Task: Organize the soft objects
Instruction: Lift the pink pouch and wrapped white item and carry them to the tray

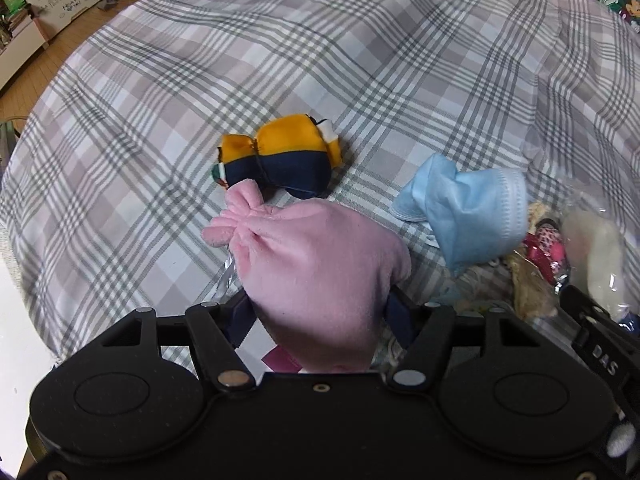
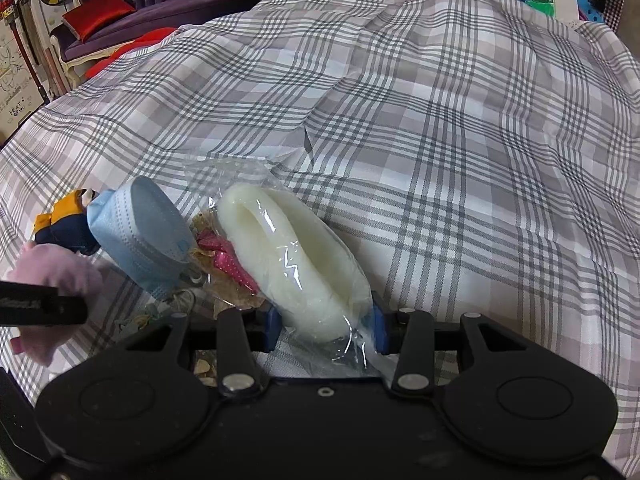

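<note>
On the plaid bed cover (image 1: 168, 92), the left tool (image 1: 320, 316) is clamped on a pink plush pouch (image 1: 316, 264), its blue fingers (image 1: 400, 316) pressed into both sides. Just beyond the pouch lies a yellow-and-navy stuffed toy (image 1: 280, 156), touching its gathered end. To the right sits a crumpled blue face mask (image 1: 472, 208), then a small doll in pink (image 1: 546, 246). Farthest right, the right tool (image 2: 324, 328) is clamped on a white foam ring in clear plastic wrap (image 2: 296, 256), tilted above the cover.

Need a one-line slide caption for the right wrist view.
Right hand-held gripper clamps a plastic-wrapped white foam ring above a plaid bedspread.
</note>
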Demonstrator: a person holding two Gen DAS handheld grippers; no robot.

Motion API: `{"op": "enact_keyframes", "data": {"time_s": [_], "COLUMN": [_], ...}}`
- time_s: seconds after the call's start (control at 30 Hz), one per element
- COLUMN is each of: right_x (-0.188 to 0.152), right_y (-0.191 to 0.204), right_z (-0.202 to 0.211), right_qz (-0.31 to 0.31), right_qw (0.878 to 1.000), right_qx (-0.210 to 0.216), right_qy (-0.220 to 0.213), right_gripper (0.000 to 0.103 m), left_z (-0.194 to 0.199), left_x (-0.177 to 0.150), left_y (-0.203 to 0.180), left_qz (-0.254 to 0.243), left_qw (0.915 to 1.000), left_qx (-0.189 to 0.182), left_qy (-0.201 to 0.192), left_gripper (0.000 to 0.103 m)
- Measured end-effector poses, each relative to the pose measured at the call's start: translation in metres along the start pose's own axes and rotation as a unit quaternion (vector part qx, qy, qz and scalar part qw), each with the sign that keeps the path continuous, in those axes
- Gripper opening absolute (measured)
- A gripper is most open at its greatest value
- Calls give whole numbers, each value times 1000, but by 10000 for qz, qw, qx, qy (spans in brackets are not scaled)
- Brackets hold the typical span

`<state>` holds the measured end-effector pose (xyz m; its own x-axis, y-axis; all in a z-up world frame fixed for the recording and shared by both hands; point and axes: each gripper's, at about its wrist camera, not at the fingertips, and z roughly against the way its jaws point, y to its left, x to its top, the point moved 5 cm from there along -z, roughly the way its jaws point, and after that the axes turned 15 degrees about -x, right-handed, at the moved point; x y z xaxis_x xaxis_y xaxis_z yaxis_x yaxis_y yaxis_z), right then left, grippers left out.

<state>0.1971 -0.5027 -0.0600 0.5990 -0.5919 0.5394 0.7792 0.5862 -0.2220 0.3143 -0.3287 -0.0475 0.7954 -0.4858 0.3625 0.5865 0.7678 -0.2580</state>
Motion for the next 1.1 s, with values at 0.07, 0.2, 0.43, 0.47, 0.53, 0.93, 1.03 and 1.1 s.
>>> {"op": "enact_keyframes", "data": {"time_s": [0.07, 0.2, 0.43, 0.47, 0.53, 0.93, 1.03, 1.1], "right_x": [0, -1, 1, 1, 1, -6, -13, -19], "right_y": [-2, -6, -19, -22, -30, -66, -71, -74], "right_z": [2, 6, 20, 23, 30, 107, 129, 144], "right_qz": [-5, -35, -148, -158, -157, -98, -37, 7], "right_qw": [9999, 9998, 9992, 9990, 9986, 9939, 9931, 9928], "right_qx": [-74, -121, -237, -265, -331, -408, -294, -170], "right_qy": [-69, -139, -289, -321, -387, -1024, -1132, -1182], "right_gripper": [41, 41, 41, 41, 41, 41, 41, 41], "left_z": [8, 29, 70, 75, 87, 152, 169, 180], "left_x": [-3, -12, -35, -39, -47, -97, -113, -124], "left_y": [0, -1, -1, -1, 0, 16, 25, 33], "left_qz": [11, -24, -92, -104, -118, -93, -48, -6], "left_qw": [10000, 9999, 9993, 9993, 9990, 9971, 9965, 9961], "left_qx": [-23, -40, -89, -77, -64, -93, -44, 3], "left_qy": [-57, -158, -341, -364, -418, -746, -834, -878], "left_gripper": [62, 62, 62, 62, 62, 62, 62, 62]}}
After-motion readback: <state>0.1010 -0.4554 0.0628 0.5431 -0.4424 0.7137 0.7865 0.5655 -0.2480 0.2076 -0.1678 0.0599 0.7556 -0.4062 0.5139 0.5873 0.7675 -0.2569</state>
